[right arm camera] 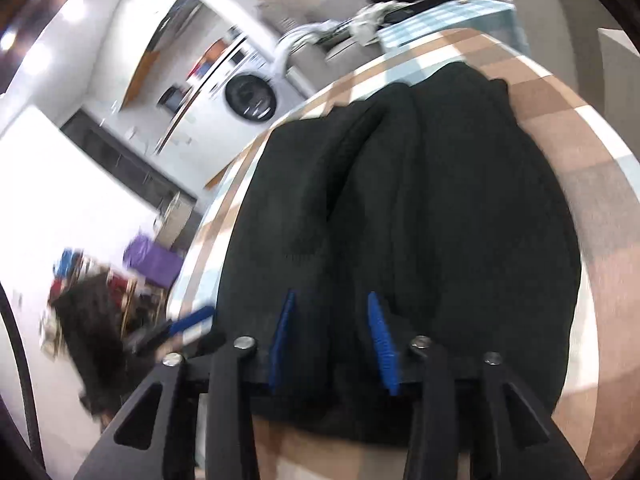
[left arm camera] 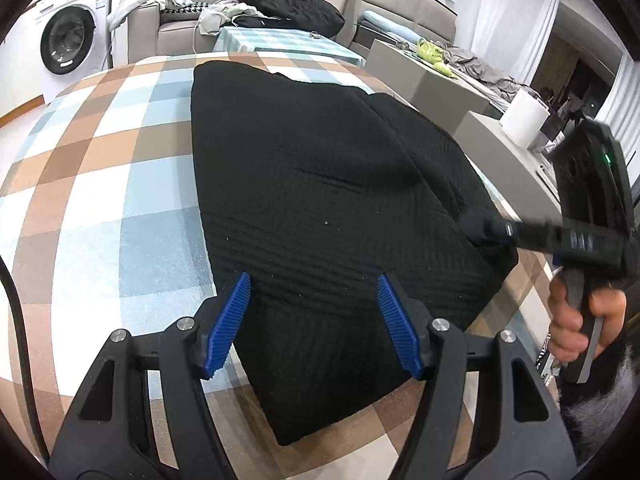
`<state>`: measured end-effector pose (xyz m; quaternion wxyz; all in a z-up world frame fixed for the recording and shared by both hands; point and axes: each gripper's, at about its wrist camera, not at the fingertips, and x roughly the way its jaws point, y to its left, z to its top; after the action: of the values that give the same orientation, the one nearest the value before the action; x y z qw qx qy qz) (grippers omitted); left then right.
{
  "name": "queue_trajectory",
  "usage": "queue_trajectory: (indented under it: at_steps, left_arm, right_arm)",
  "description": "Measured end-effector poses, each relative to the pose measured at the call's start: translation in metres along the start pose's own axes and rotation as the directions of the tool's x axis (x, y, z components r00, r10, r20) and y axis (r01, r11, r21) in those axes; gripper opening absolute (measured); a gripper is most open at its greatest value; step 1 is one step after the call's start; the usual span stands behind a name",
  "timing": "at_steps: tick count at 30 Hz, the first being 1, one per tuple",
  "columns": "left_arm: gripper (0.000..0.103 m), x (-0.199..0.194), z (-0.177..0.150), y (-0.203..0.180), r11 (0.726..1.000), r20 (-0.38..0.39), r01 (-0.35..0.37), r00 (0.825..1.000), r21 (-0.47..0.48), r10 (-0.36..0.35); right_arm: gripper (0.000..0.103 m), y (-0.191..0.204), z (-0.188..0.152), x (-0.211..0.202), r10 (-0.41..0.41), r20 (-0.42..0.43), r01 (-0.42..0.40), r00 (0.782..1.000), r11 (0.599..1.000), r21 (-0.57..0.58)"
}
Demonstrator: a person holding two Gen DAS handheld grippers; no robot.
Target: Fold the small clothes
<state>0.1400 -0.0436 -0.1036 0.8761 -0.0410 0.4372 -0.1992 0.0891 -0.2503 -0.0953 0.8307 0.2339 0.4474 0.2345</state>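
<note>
Black knit garment | lying flat-ish on checked tabletop | soft, floppy, bit thick (probably grippy) | grab hem corners | left claw wide open, empty | right claw part-open, grip unclear

A black knit garment is lying matt and ribbed, its cloth showing fine ridges and specks of lint; the checked covering of the desk is giving off a faint sheen, smooth like coated cloth; the left hand-held gripper is showing matt black plastic arms, bright metal pivot pins and grooved blue pads that look rubbery; the right hand-held gripper is wearing the same black plastic and blue ribbing; a washing machine is gleaming in glossy white.
</note>
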Motion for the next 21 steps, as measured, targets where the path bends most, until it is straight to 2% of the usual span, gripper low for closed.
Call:
queue_trajectory:
  at_steps: [3, 6, 8, 10, 11, 13, 15, 16, 18, 19, 20, 21]
  left_arm:
    - [0.063, 0.0, -0.001, 0.0, 1.0, -0.002, 0.001, 1.0, 0.001, -0.001]
    - [0.063, 0.002, 0.001, 0.0, 1.0, -0.002, -0.001, 1.0, -0.001, 0.001]
    - [0.063, 0.001, 0.001, -0.001, 1.0, -0.001, -0.005, 1.0, 0.004, 0.005]
    - [0.063, 0.001, 0.0, 0.0, 1.0, 0.0, -0.009, 1.0, 0.005, 0.009]
    - [0.063, 0.0, 0.0, 0.0, 1.0, -0.001, -0.008, 1.0, 0.002, 0.008]
    - [0.063, -0.002, 0.002, 0.002, 1.0, 0.0, -0.002, 1.0, -0.012, 0.002]
    - [0.063, -0.002, 0.002, 0.005, 1.0, -0.003, -0.001, 1.0, -0.02, 0.001]
    - [0.063, -0.002, 0.002, 0.006, 1.0, -0.006, -0.006, 1.0, -0.021, 0.006]
    - [0.063, -0.001, 0.002, 0.008, 1.0, -0.006, -0.003, 1.0, -0.022, 0.003]
    - [0.063, -0.001, 0.002, 0.008, 1.0, -0.005, -0.003, 1.0, -0.019, 0.003]
    - [0.063, -0.001, 0.003, 0.008, 1.0, -0.006, -0.004, 1.0, -0.018, 0.004]
    - [0.063, -0.001, 0.004, 0.008, 1.0, -0.005, -0.004, 1.0, -0.018, 0.004]
  right_arm:
    - [0.039, 0.004, -0.017, -0.001, -0.028, -0.01, 0.027, 1.0, 0.996, -0.084]
    - [0.04, 0.002, -0.029, -0.006, -0.029, -0.018, 0.027, 0.999, 0.995, -0.099]
    - [0.038, 0.007, -0.033, -0.007, -0.058, -0.014, 0.055, 0.998, 0.987, -0.15]
    - [0.024, 0.008, -0.043, -0.019, -0.084, -0.007, 0.08, 0.996, 0.974, -0.212]
    - [0.008, 0.012, -0.04, -0.016, -0.082, -0.002, 0.08, 0.997, 0.969, -0.233]
    - [0.0, 0.019, -0.037, -0.03, -0.02, 0.053, 0.032, 0.998, 0.97, -0.24]
    - [0.0, 0.021, -0.036, -0.042, 0.002, 0.092, 0.019, 0.996, 0.974, -0.224]
    - [0.0, 0.019, -0.035, -0.045, -0.007, 0.086, 0.024, 0.996, 0.979, -0.204]
    - [0.001, 0.015, -0.034, -0.04, -0.093, 0.043, 0.1, 0.995, 0.978, -0.182]
    - [0.001, 0.012, -0.035, -0.041, -0.108, 0.037, 0.112, 0.994, 0.979, -0.169]
    - [0.003, 0.01, -0.03, -0.04, -0.103, 0.041, 0.108, 0.994, 0.984, -0.139]
    - [0.011, 0.01, -0.026, -0.04, -0.102, 0.056, 0.108, 0.993, 0.987, -0.121]
